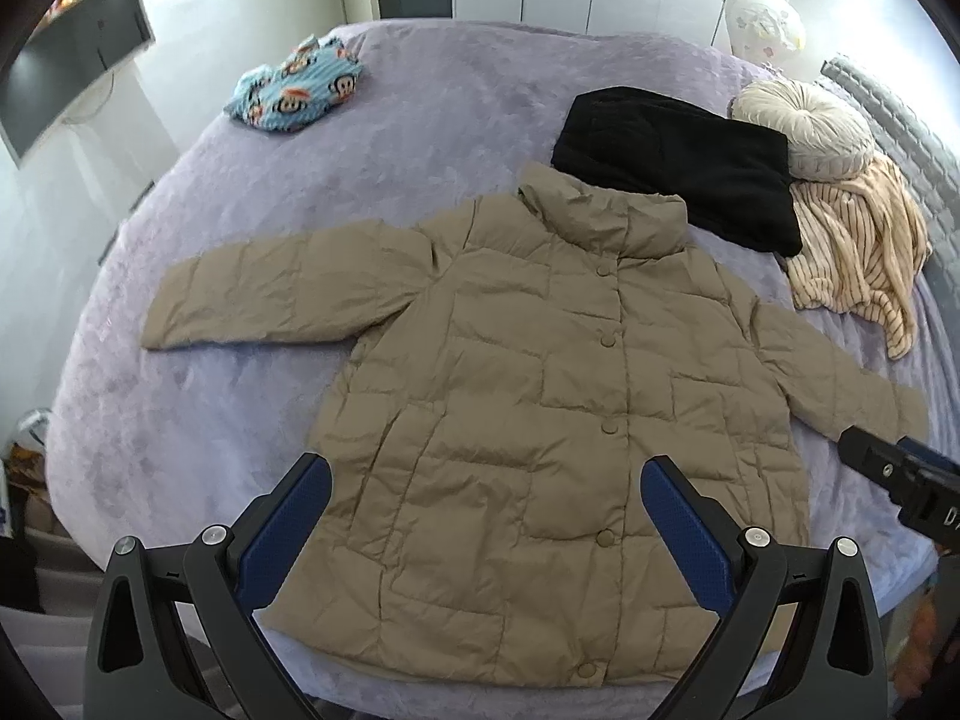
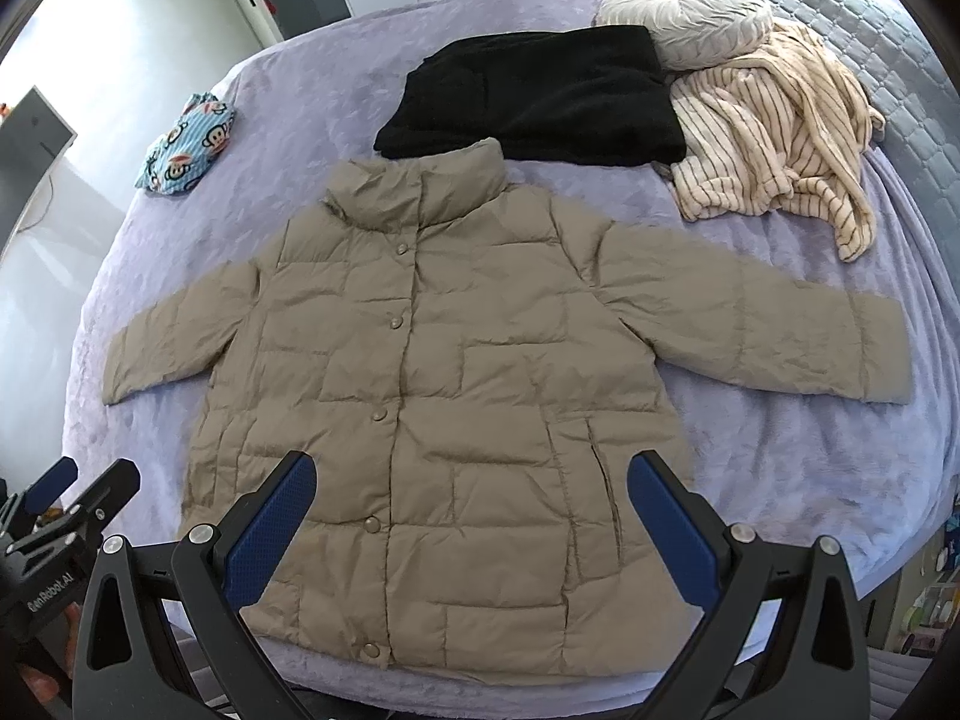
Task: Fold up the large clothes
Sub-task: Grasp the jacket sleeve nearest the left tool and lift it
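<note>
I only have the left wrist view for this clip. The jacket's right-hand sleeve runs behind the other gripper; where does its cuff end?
Observer: In the right wrist view the cuff lies flat on the purple bedspread, fully visible, short of the bed's edge.
Operator: Is the right gripper holding anything?
Observer: No. The right gripper is open over the tan jacket, its blue pads apart.
Operator: Anything beside the bed on that side?
Observer: Yes, coloured items low at the right edge, too small to identify.
</note>
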A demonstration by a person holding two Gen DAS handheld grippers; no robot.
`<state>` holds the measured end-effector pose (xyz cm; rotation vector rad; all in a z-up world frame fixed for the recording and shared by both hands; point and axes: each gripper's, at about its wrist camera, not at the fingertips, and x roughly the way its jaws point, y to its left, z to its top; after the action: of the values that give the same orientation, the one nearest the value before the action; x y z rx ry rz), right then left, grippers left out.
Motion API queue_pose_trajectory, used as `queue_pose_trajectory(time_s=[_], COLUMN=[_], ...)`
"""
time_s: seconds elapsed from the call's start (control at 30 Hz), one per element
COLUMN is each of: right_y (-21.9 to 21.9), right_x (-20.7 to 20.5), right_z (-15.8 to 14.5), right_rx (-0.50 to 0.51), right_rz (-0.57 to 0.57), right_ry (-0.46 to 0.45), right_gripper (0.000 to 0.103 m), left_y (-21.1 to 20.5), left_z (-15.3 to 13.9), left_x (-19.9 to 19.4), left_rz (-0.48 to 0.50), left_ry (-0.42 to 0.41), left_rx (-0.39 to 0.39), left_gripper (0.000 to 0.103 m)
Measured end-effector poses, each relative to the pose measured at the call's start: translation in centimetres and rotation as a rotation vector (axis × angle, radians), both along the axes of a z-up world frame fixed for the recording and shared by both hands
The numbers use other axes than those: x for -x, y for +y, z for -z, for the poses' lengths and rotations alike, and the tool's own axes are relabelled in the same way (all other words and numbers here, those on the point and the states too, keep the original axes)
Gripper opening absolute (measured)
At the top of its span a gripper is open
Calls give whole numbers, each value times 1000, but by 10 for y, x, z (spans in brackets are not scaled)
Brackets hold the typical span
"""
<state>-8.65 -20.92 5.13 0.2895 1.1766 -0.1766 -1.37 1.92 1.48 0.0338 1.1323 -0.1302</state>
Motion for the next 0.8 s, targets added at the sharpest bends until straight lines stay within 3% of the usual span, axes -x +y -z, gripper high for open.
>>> queue_pose_trajectory(time_s=[0.33,0.43,0.63,0.8], right_y=[27,50,109,160], right_x=[-19,-29,-51,-70], right_z=[23,38,77,100], right_rx=[-7,-60,-159,-166], right_rz=[52,53,37,-16], right_ry=[30,33,168,201], right_gripper=[103,103,103,103], left_y=[61,88,153,225], left_z=[38,54,98,143], left_x=[-35,-53,-99,-140], left_rz=[-29,-38,-97,-210], left_ry=[90,117,155,156], left_rx=[88,124,148,281], left_gripper=[103,103,103,103])
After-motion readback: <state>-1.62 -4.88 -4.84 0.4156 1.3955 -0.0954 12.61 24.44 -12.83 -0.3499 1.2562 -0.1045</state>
